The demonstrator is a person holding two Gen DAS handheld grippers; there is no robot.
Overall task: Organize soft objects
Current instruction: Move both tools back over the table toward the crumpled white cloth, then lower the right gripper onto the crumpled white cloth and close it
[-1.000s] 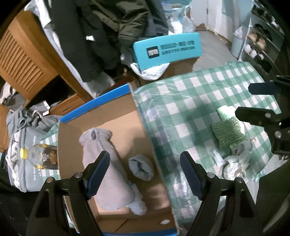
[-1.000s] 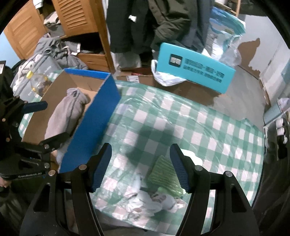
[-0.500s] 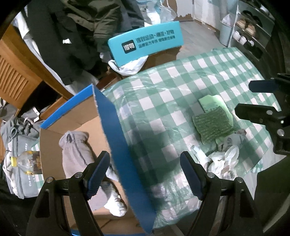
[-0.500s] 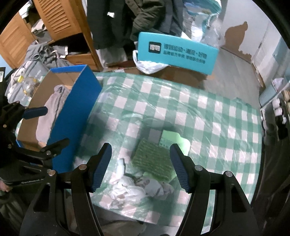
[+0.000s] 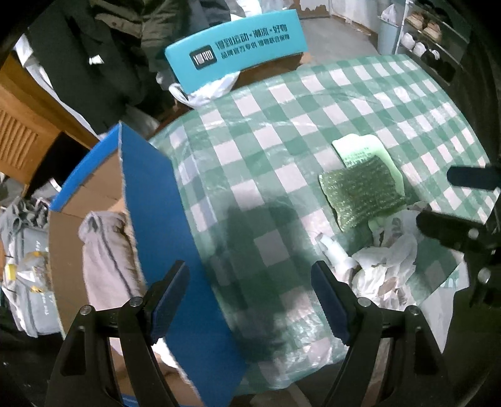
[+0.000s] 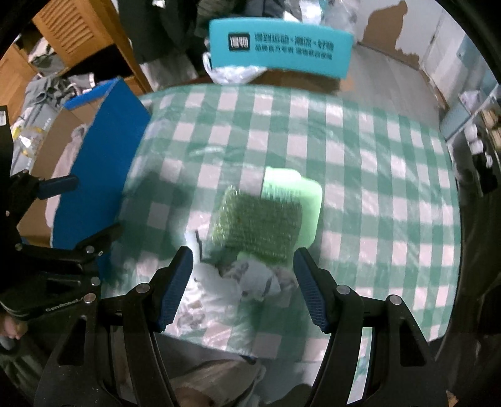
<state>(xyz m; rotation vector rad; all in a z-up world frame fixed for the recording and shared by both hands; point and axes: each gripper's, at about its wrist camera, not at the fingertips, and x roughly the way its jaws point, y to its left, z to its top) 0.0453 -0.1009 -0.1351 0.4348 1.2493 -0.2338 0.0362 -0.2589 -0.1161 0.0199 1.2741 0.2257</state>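
A green bubble-wrap sheet point(image 5: 360, 195) point(image 6: 256, 228) lies on a pale green foam pad point(image 5: 364, 153) point(image 6: 294, 194) on the checked tablecloth. Crumpled white cloth or plastic point(image 5: 385, 266) point(image 6: 247, 278) sits just in front of them. A grey soft garment point(image 5: 106, 260) lies inside the blue-sided cardboard box point(image 5: 153, 213) point(image 6: 97, 188) at the left. My left gripper point(image 5: 250, 300) is open above the table beside the box wall, with nothing between its fingers. My right gripper point(image 6: 242, 288) is open above the crumpled white pile and touches nothing.
The checked table point(image 5: 313, 109) ends close in front. Behind it stand a teal sign board point(image 5: 238, 50) point(image 6: 278, 47), a white bag, hanging dark coats point(image 5: 103, 47) and wooden furniture point(image 6: 72, 28). Grey bags and a bottle point(image 5: 22, 269) lie left of the box. Shelves point(image 5: 429, 28) stand at the right.
Both grippers moved right from over the box toward the green sheets and sank closer to the table. The box has slid to the left of both views. Both stayed open.
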